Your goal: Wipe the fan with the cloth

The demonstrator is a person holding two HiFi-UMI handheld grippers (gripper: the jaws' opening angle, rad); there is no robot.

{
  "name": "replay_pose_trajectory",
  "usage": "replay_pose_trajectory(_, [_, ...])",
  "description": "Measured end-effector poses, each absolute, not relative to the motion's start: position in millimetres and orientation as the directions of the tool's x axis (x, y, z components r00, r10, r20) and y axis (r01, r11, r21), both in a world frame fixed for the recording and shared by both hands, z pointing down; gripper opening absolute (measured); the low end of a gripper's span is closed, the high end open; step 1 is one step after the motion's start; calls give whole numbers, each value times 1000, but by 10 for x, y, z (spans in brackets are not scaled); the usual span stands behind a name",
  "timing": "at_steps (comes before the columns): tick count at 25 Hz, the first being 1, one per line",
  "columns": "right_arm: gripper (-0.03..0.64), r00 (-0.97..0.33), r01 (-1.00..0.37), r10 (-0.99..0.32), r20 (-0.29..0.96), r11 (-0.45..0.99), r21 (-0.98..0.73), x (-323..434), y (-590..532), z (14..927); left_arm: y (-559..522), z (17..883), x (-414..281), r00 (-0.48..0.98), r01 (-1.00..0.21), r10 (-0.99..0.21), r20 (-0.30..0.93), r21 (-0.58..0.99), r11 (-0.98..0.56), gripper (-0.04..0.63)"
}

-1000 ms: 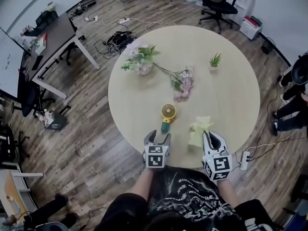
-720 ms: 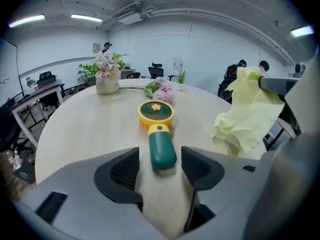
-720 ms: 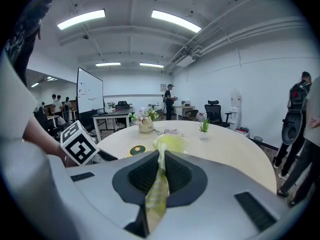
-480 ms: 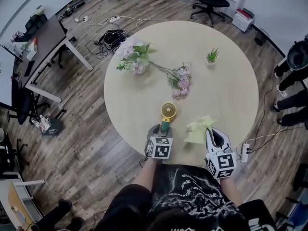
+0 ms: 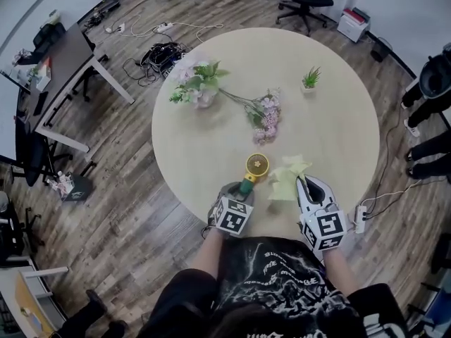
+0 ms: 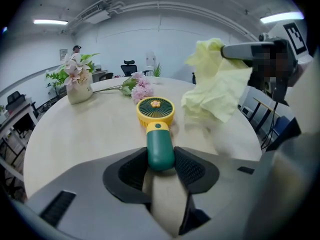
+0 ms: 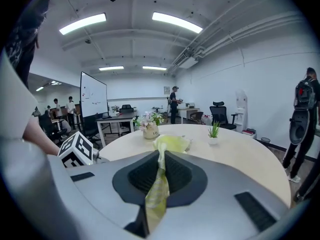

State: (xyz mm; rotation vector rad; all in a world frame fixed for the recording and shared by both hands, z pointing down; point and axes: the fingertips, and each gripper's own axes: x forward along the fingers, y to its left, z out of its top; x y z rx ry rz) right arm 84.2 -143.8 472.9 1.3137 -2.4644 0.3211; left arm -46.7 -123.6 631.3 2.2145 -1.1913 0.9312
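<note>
Green-handled fan (image 6: 155,113) in L tool (image 6: 160,153)

Green-and-yellow fan (image 6: 156,129), pale yellow cloth (image 5: 285,178)

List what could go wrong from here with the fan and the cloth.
The left gripper has just been closing on the fan, holding only the end of its green handle; pressure from wiping may twist it loose.
The cloth hangs in a loose bunch from the right gripper; a fold could snag in the fan's grille.
</note>
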Motion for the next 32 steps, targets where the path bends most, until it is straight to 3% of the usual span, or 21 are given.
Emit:
replay_pose_trajectory(10, [32,-551,-749,-620,559,663,-4,238,-1892,5217,-1166,6313,-506,473,-752,-439,764,90,-653,192])
replay_pose_trajectory(16, [32,-502,-766,-555,663,641,-44,108,-2078,5655,-1131,6321,-504,505,-663,-358,786,88,-743,192])
replay_pose_trajectory(21, [32,-519,-730,-543,660,683,-12,-128,-2130,5732,-1126,6347,-508,522,-602,-305,796,91,-794,192])
replay_pose_trajectory(32, [32,-603,-741,-424,676,611,-278,-393,-1918,5844,-1130,6338,-539,534,-585,-300,790,90,-806,192])
